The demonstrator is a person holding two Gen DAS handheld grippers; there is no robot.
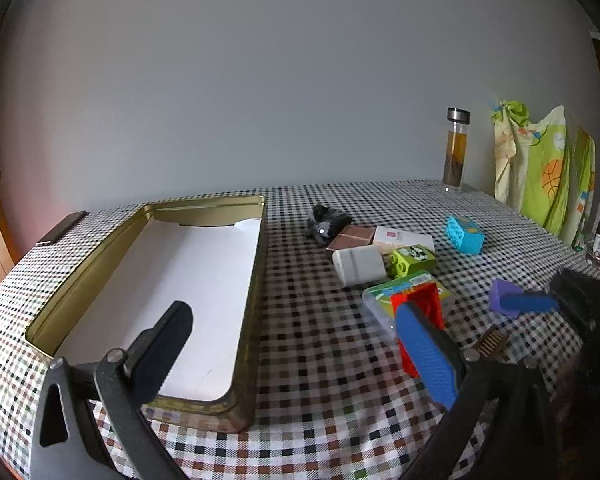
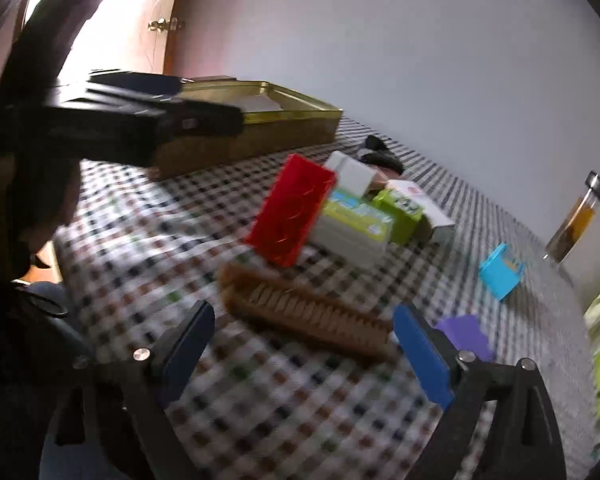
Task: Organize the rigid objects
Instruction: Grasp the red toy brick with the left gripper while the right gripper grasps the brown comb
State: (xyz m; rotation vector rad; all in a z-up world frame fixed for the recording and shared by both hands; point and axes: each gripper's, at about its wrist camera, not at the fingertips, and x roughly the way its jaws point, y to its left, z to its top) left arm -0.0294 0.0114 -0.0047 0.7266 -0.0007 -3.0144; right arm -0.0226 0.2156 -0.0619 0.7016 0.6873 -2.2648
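1. Left gripper (image 1: 296, 344), nearest the lens in the left wrist view: jaws spread wide and released, nothing between the pads. The dark finger lies at lower left over the tin; the blue finger (image 1: 428, 356) lies at lower right in front of the red block.
2. Gold tin (image 1: 256, 280), left half of that view: lid off, lined with white paper, no object inside. It rests on the checked tablecloth (image 1: 320, 360).
3. Red block (image 1: 420, 320), right of the tin: upright, beside a green-and-white box (image 1: 380, 294).
4. Centre-right cluster, behind the red block: white box (image 1: 358, 266), green block (image 1: 412, 260), brown square (image 1: 352, 238), dark bundle (image 1: 326, 222). All lie outside the tin.
5. Blue cube (image 1: 464, 234), further right, apart from the cluster.
6. Glass bottle (image 1: 456, 148), upper right: upright near the wall, amber liquid inside.
7. Right gripper (image 2: 304, 344), right wrist view, lower frame: jaws released and wide, gripping nothing. The picture is blurred.
8. Brown comb (image 2: 308, 316): flat on the cloth, just beyond the two pads.
9. Purple piece (image 2: 466, 336), lower right, beside the blue pad.
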